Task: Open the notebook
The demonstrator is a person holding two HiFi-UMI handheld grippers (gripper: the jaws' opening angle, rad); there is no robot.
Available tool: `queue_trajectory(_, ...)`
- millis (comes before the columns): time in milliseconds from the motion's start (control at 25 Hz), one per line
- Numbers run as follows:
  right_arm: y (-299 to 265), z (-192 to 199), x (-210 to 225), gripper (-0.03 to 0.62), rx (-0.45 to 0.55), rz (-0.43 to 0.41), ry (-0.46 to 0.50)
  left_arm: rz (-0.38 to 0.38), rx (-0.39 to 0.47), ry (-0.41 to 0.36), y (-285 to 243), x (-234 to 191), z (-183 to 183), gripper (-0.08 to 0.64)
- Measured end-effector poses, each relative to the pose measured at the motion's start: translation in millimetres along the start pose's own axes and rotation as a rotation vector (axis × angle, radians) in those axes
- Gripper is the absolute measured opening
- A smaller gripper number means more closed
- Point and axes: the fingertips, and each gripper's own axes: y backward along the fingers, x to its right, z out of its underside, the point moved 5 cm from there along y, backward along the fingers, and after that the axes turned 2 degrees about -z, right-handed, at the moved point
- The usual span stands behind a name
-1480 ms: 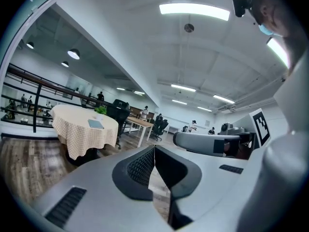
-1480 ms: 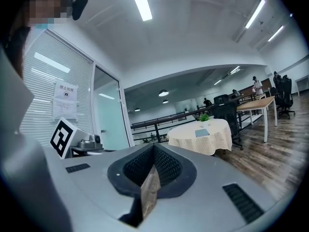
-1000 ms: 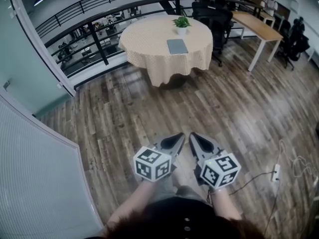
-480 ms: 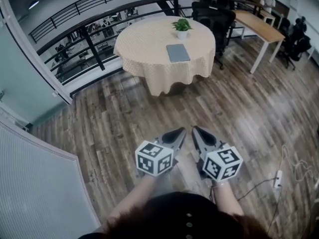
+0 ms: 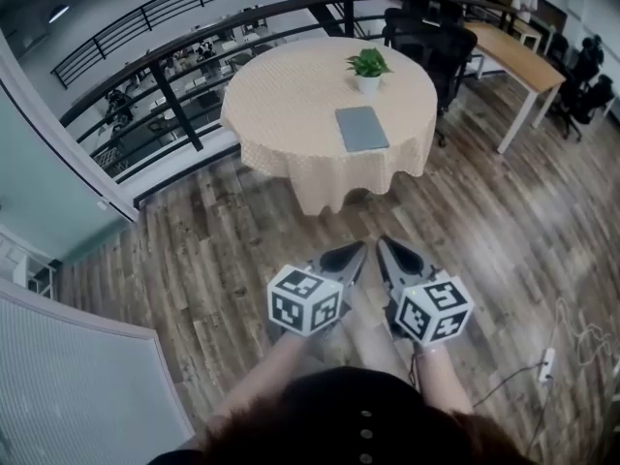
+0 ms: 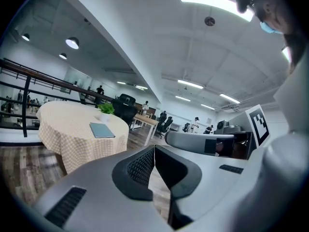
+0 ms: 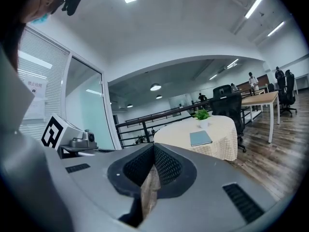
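A closed grey-blue notebook [image 5: 361, 128] lies flat on a round table [image 5: 291, 105] with a cream checked cloth, ahead of me across the wood floor. The same notebook [image 6: 102, 129] shows in the left gripper view, and the notebook [image 7: 200, 137] in the right gripper view. My left gripper [image 5: 359, 248] and right gripper [image 5: 383, 244] are held side by side at waist height, well short of the table. Both have their jaws shut with nothing between them.
A small potted plant [image 5: 368, 66] stands on the table behind the notebook. Black office chairs [image 5: 431, 27] and a long wooden desk [image 5: 518, 61] stand at the back right. A dark railing [image 5: 184, 42] runs behind the table. A white power strip [image 5: 545, 364] and cable lie on the floor right.
The table and notebook have come closer and lower in the head view as I walk toward them. Both grippers stay shut and side by side.
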Motion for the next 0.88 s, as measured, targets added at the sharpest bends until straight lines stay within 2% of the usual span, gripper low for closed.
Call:
queue_trajectory(280, -57, -14, 20, 0.011, -0.009, 0.027, 0.011, 0.005, -0.003, 0.010, -26, -56, -20, 0.014)
queue_trajectory(880, -123, -21, 63, 0.012, -0.071, 0.052, -0.010, 0.016, -0.052, 0.040, -78, -115, -37, 0.014)
